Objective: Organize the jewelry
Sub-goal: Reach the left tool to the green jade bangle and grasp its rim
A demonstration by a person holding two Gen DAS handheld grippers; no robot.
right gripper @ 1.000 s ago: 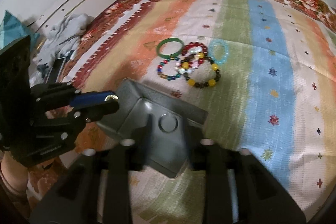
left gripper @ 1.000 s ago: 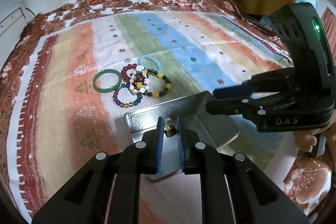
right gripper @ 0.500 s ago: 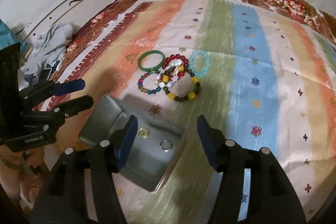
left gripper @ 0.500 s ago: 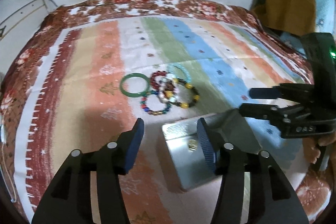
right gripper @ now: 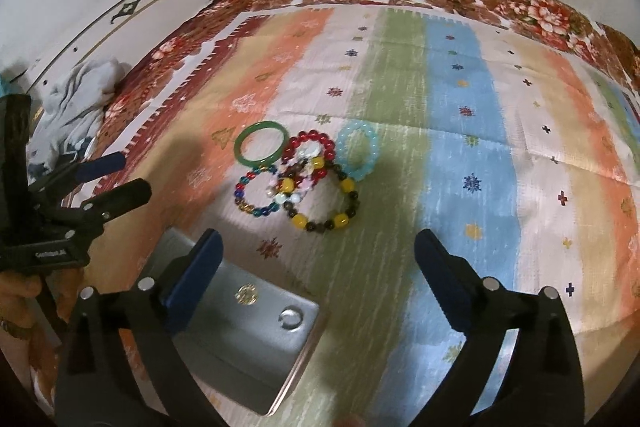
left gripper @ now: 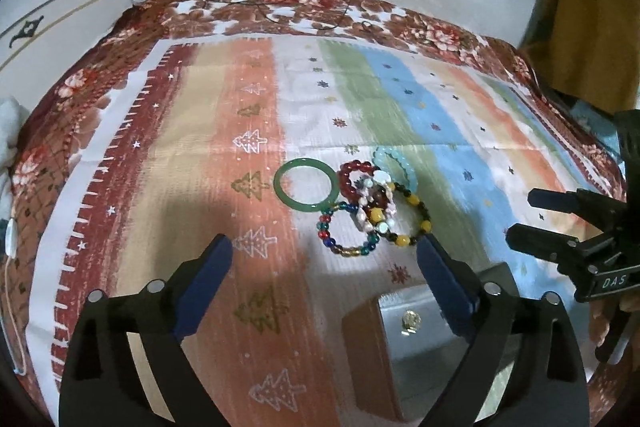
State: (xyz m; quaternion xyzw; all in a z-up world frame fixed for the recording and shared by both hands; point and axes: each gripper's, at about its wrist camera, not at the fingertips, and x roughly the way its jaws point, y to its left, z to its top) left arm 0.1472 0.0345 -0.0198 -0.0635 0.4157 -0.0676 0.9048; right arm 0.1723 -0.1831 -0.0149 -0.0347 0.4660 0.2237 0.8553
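I'm holding the left gripper (left gripper: 324, 259) with jaws spread wide, gripping nothing, hovering low over the striped cloth (left gripper: 420, 131). I'm holding the right gripper (right gripper: 318, 251) just as wide and just as empty; from the left wrist view it's showing at the right edge, apart from the pile.

Between and just under both claws the metal tin (right gripper: 256, 331) is sitting open on the cloth, near edge toward me. One small gold ring (right gripper: 246, 294) is lying inside on the tin floor; it's also showing in the left wrist view (left gripper: 411, 318). A round boss or dimple (right gripper: 291, 319) is sitting beside it; I can't tell if that's jewelry or part of the tin.

Progress, I'm judging: early. One piece stowed, bracelets untouched.

Beyond the tin, the bracelet pile is waiting, touching and overlapping:
- green bangle (right gripper: 260, 143), 1
- red bead bracelet (right gripper: 312, 153), 1
- light blue bead bracelet (right gripper: 358, 155), 1
- multicolour bead bracelet (right gripper: 256, 195), 1
- yellow-and-dark bead bracelet (right gripper: 324, 205), 1
- white pearly strand (right gripper: 300, 183) tangled in the middle, looks like 1, not sure

So I'm counting six bracelets left, one ring done.
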